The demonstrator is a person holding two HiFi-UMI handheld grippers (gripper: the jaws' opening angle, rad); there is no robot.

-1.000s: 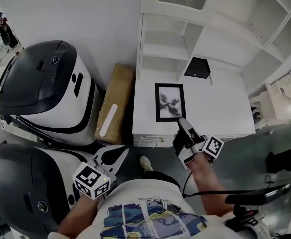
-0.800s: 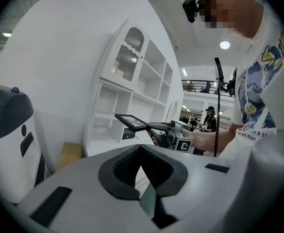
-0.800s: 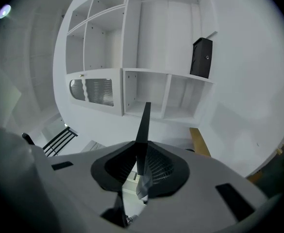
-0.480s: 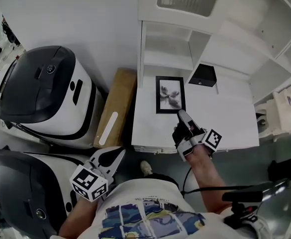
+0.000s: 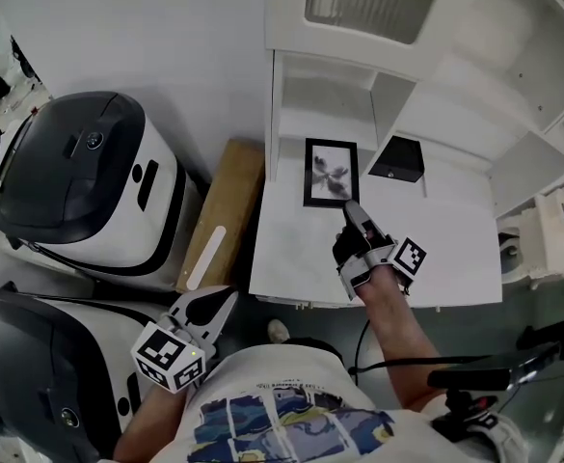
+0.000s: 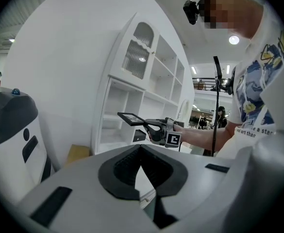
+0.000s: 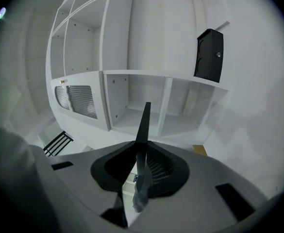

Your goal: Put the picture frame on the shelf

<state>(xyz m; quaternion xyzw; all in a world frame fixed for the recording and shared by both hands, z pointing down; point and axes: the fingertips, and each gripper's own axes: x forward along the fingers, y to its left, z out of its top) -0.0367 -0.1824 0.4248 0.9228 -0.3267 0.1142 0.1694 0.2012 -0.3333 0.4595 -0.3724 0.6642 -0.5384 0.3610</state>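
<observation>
A: While the right tongs (image 5: 351,212) clamp the picture frame (image 5: 331,172), what's changed?
B: Frame's closer to the shelf (image 5: 325,95) than before, held roughly flat above the tabletop (image 5: 426,249). Left tongs (image 5: 216,304) clenched, empty.
A: Obstructions?
B: Black box (image 5: 398,159) just right of frame.

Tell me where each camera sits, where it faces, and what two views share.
Head view: on the head, looking steeply down at the shelf; left gripper, right gripper, forearms, shirt show.
Left gripper view: on the left gripper, facing the shelf; shut jaws, shirt, right forearm.
Right gripper view: on the right gripper, facing shelf compartments; only its jaws.
All three share the gripped picture frame.
</observation>
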